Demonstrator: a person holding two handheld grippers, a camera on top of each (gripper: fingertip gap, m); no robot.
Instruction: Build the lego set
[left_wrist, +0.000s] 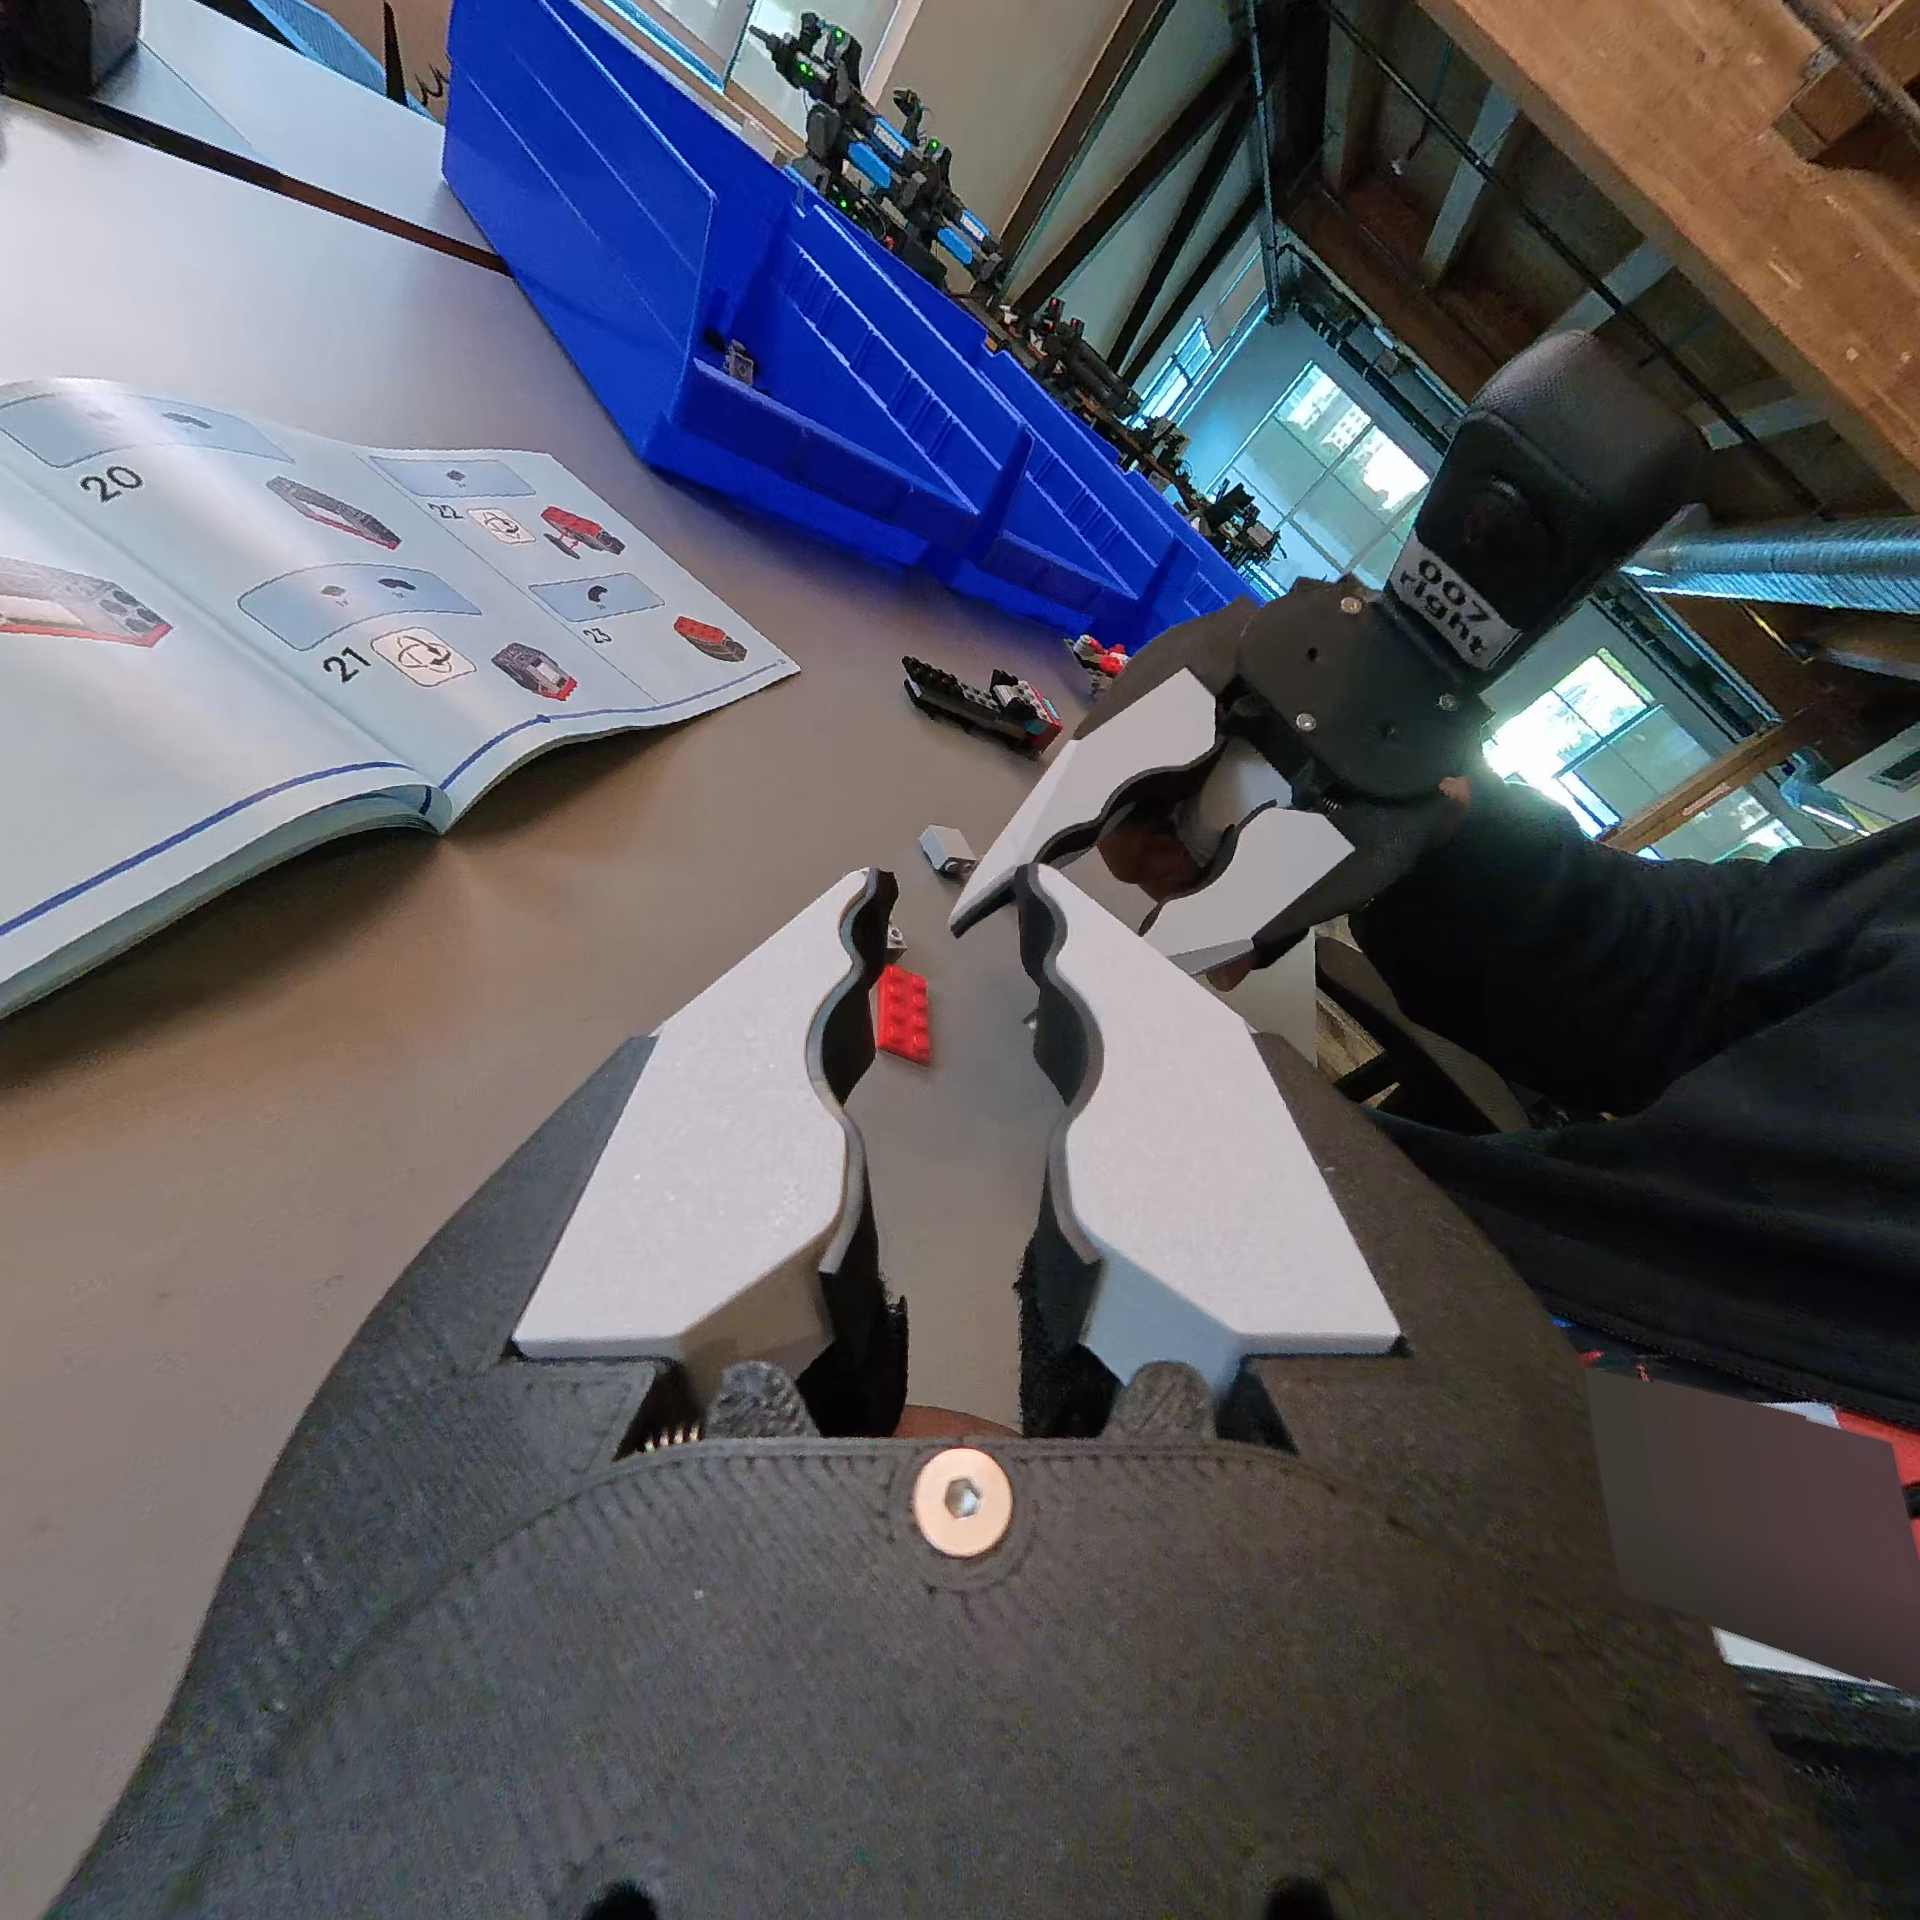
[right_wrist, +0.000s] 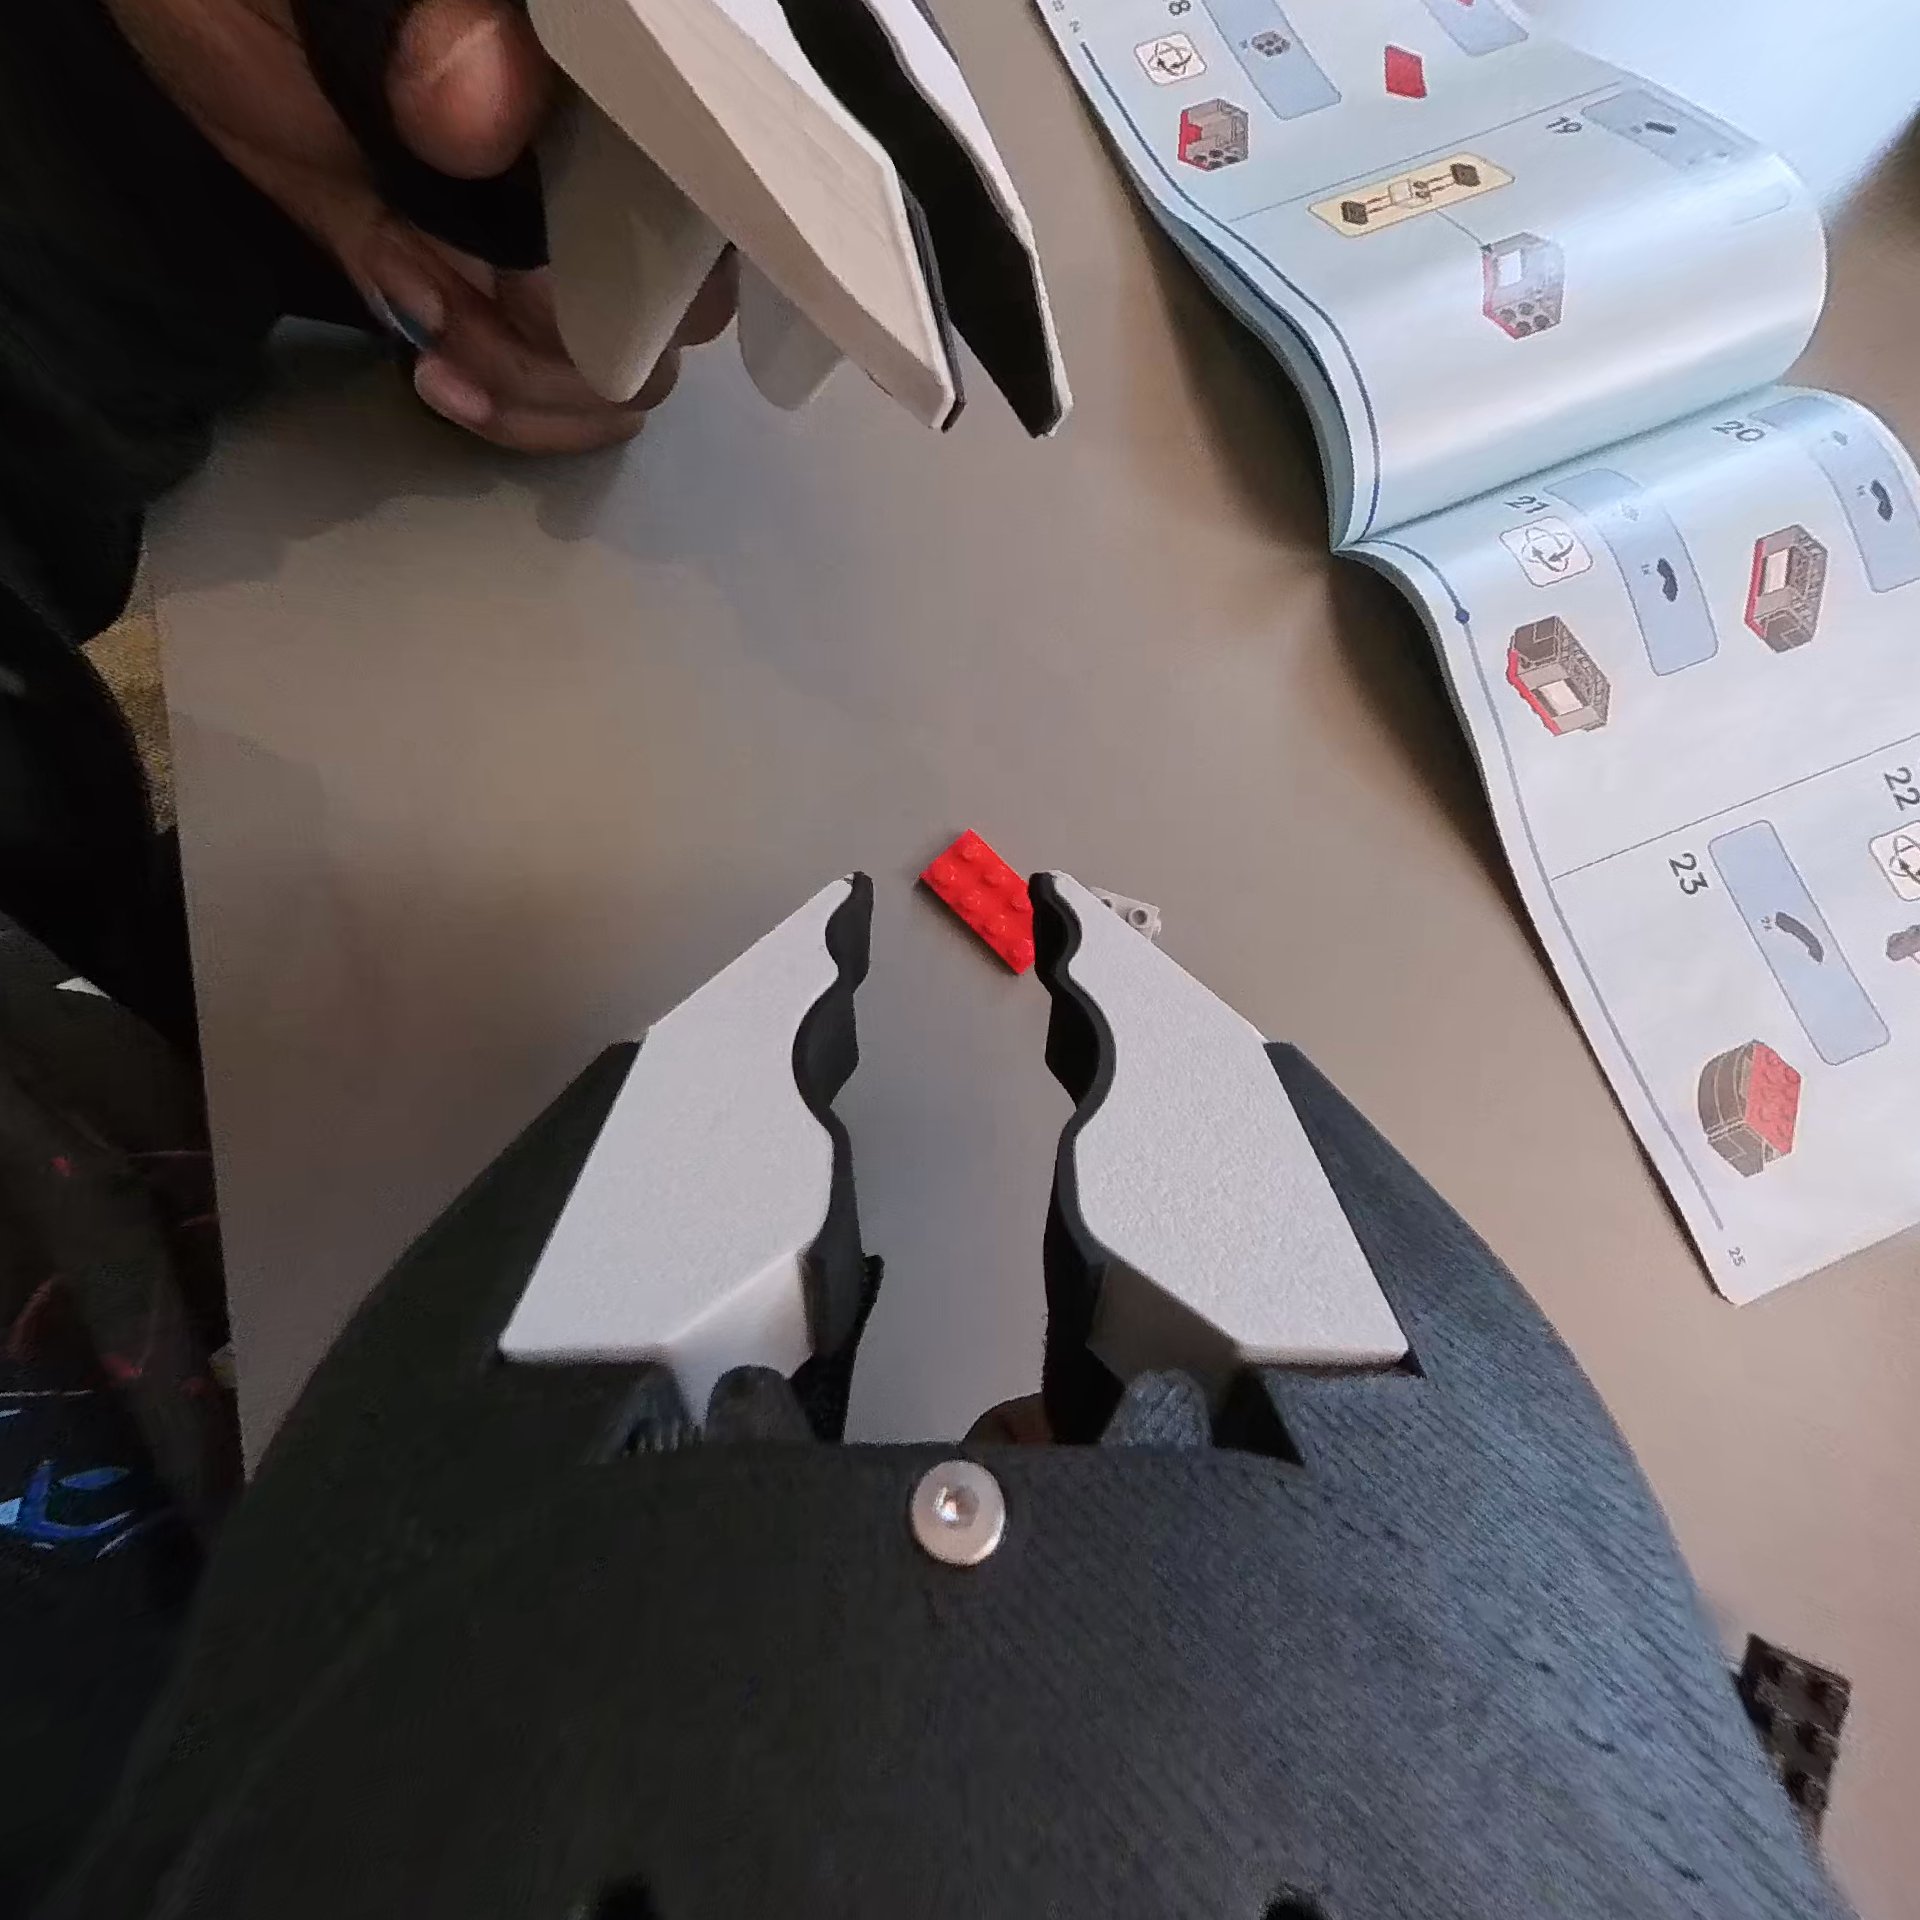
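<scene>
Left wrist view: the left gripper (left_wrist: 956, 894), jaws apart and empty, points at a flat red studded lego plate (left_wrist: 904, 1013) on the grey table (left_wrist: 312, 1143). Right wrist view: the right gripper (right_wrist: 951, 888), jaws apart, nothing held, has that plate (right_wrist: 982, 899) just off its right finger tip.

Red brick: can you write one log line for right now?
red brick flat on table | left tongs open, empty | right tongs open, empty | booklet open

Grey fingers (left_wrist: 727, 1122), black bodies, silver screws, black sleeve (left_wrist: 1621, 997).
</scene>
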